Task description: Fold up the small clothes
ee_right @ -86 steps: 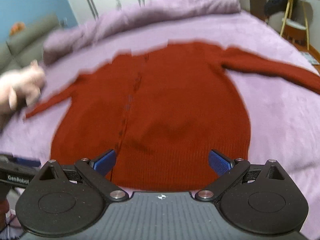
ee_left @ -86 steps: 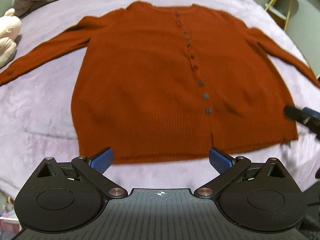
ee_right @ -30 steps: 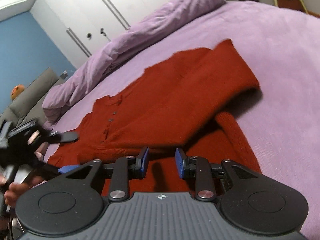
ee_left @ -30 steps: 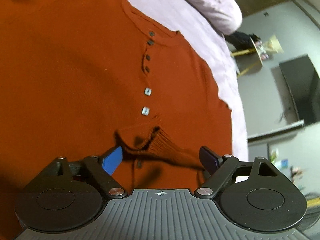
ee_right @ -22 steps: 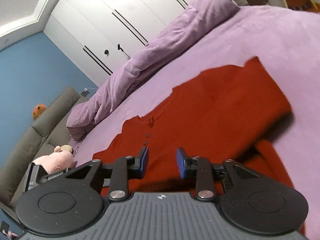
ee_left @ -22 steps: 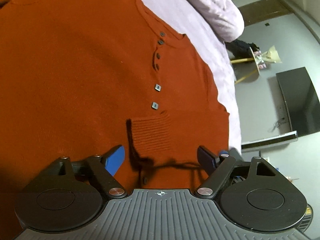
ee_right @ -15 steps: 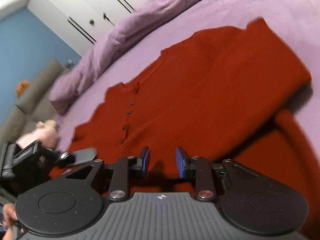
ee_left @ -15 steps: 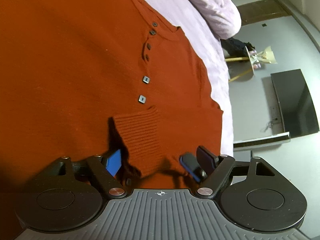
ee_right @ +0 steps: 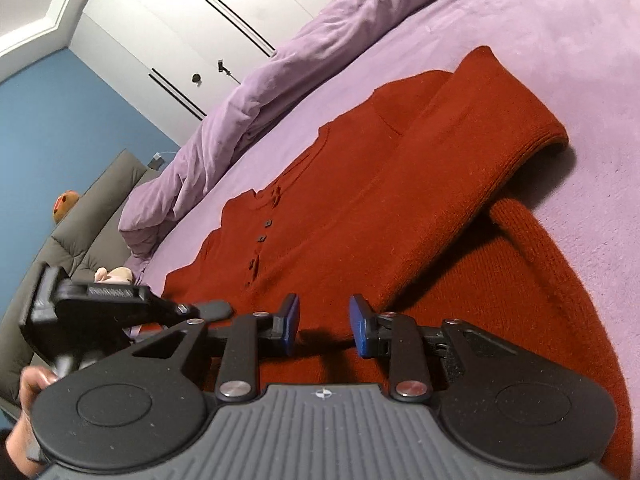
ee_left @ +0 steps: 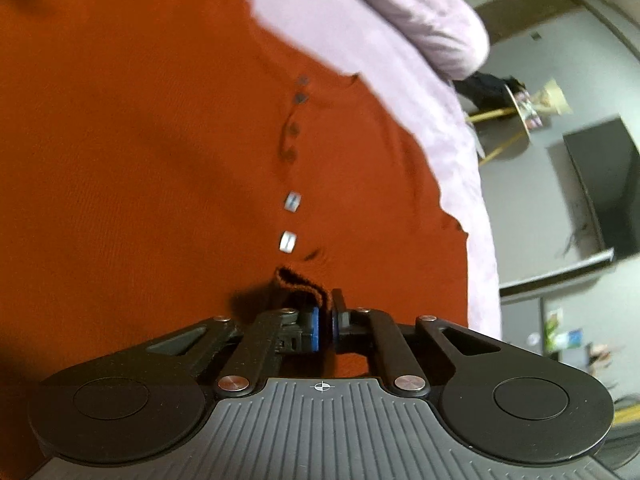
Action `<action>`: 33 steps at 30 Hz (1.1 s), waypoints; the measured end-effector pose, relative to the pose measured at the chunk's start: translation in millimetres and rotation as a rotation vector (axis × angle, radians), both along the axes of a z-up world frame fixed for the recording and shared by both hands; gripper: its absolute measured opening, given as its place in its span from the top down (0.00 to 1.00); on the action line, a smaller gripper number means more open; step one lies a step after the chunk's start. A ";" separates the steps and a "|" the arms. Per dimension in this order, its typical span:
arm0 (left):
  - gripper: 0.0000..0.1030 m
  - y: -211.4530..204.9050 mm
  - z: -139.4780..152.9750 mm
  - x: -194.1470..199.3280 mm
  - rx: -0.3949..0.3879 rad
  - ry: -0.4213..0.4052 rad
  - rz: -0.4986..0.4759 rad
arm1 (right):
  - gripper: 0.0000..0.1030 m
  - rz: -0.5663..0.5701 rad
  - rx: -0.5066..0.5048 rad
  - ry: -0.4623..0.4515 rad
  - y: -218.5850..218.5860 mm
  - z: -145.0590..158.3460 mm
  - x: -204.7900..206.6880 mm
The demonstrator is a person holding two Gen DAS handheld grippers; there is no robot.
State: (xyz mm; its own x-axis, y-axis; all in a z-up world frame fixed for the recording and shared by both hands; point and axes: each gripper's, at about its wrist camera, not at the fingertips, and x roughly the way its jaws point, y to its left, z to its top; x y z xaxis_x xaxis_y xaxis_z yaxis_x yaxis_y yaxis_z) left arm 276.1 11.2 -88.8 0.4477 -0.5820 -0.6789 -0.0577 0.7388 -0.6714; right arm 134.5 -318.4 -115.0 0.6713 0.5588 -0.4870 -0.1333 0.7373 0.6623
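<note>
My left hand-held gripper [ee_left: 325, 322] has just clamped onto the ribbed cuff [ee_left: 301, 280] of the rust-red cardigan [ee_left: 160, 160] lying across the bed [ee_right: 560, 40]. At three o'clock, my right hand-held gripper [ee_right: 324, 330] hovers, part-open and empty.

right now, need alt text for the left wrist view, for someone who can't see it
The left gripper has just closed and is shut on a ribbed cuff of a rust-red cardigan spread on a lilac bed. A line of small buttons runs up the cardigan from the gripper. A dark screen shows at the right edge.
</note>
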 end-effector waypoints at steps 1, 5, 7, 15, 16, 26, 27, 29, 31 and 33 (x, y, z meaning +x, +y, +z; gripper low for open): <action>0.94 -0.4 9.2 1.3 0.037 -0.030 -0.015 | 0.74 0.000 0.001 -0.003 -2.4 -0.2 -0.3; 0.94 5.0 62.3 9.6 0.359 -0.249 -0.030 | 0.69 -0.082 -0.065 0.005 -18.5 2.1 -1.6; 0.94 13.9 78.5 16.1 0.540 -0.326 0.014 | 0.69 -0.116 -0.071 0.002 -30.3 2.1 -1.1; 0.94 65.0 58.5 38.9 0.720 -0.261 0.180 | 0.51 -0.195 -0.170 -0.002 -27.7 20.5 16.4; 0.94 67.4 54.0 38.5 0.682 -0.259 0.180 | 0.49 -0.184 -0.169 -0.018 -24.7 23.7 21.7; 0.94 72.0 40.4 47.9 0.668 -0.274 0.174 | 0.52 -0.203 -0.551 -0.027 38.7 36.1 132.0; 0.94 69.5 42.3 51.3 0.671 -0.291 0.170 | 0.68 -0.199 -0.586 -0.016 42.7 33.4 141.2; 0.94 66.5 46.7 54.9 0.681 -0.332 0.172 | 0.88 -0.168 -0.605 -0.011 46.0 29.2 152.1; 0.94 62.5 52.0 57.5 0.692 -0.382 0.185 | 0.93 -0.159 -0.642 -0.042 48.7 30.6 156.3; 0.94 59.0 52.6 60.8 0.683 -0.424 0.189 | 0.94 -0.220 -0.707 -0.119 47.1 38.9 151.0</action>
